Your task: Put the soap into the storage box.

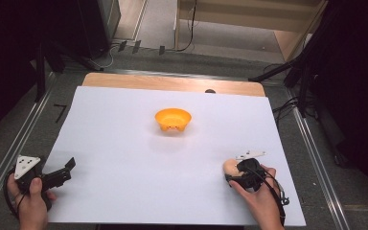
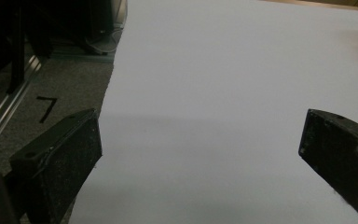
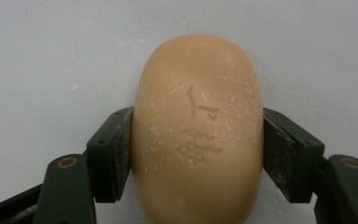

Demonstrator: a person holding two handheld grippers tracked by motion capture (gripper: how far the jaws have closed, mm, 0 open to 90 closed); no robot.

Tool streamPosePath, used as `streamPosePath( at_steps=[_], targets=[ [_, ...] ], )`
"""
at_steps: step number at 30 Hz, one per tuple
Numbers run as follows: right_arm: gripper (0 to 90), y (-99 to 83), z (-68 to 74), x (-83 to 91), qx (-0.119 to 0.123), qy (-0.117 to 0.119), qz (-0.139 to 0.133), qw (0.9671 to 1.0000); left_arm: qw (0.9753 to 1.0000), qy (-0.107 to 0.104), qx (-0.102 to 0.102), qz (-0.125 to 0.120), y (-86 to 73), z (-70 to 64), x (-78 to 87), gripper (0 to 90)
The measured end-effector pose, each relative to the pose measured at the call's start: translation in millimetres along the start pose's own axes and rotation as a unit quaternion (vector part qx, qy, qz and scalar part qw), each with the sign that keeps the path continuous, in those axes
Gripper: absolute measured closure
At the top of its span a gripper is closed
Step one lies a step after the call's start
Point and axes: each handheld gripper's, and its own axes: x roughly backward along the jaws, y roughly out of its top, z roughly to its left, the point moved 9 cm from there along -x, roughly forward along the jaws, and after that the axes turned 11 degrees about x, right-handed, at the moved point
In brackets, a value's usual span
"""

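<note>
peach-tan soap (image 3: 198, 130) with stamped marks, orange bowl (image 1: 173, 119), white table cover (image 1: 124, 158), black claw pads (image 3: 109, 154)

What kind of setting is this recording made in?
Probably a lab or data-collection rig rather than a home. A white sheet covers the wooden table, metal rails run along both sides, and cables trail on the floor beyond. The props are sparse: an orange bowl and a soap bar.

Bar of soap (image 3: 198, 135): tan-orange, rounded oval, smooth, with characters pressed into the upper face and a dusting of pale specks. Lies flat, stamped face up. Sits low on the white sheet (image 1: 139, 158) at near right (image 1: 230, 167), well apart from the orange bowl (image 1: 173, 119). Flanks touched by black pads on both sides.
</note>
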Motion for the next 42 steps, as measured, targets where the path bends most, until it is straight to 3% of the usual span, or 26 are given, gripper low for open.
streamPosePath(
  at_steps=[6, 12, 15, 17, 24, 36, 42],
  targets=[
    [33.3, 0.6, -0.5, 0.9, 0.011, 0.012, 0.002, 0.9999, 1.0, -0.002, 0.002, 0.002, 0.0, 0.1, -0.2, 0.0],
    [33.4, 4.9, -1.1, 2.9, 0.059, 0.027, -0.004, 0.9979, 1.0, -0.006, 0.003, -0.001, 0.2, -0.1, 0.2, 0.0],
    [33.3, 11.5, -2.0, 4.3, 0.093, 0.029, -0.02, 0.995, 1.0, -0.003, 0.001, 0.003, -0.2, 0.1, -0.3, 0.0],
    [33.4, 16.3, -2.8, 5.5, 0.102, 0.037, -0.028, 0.9937, 1.0, -0.003, 0.001, 0.003, -0.2, 0.0, -0.2, 0.0],
    [33.3, 40.1, -1.5, 9.0, 0.167, 0.048, -0.045, 0.9838, 1.0, -0.004, 0.006, -0.003, 0.5, 0.8, 0.6, 0.0],
    [33.3, 75.3, 2.1, 0.3, 0.238, 0.055, -0.05, 0.9684, 1.0, -0.006, 0.005, -0.002, 0.4, 0.6, 0.5, 0.0],
    [33.3, 92.5, 3.9, -1.5, 0.275, 0.056, -0.055, 0.9581, 1.0, -0.006, 0.004, -0.002, 0.4, 0.5, 0.4, 0.0]
  ],
)
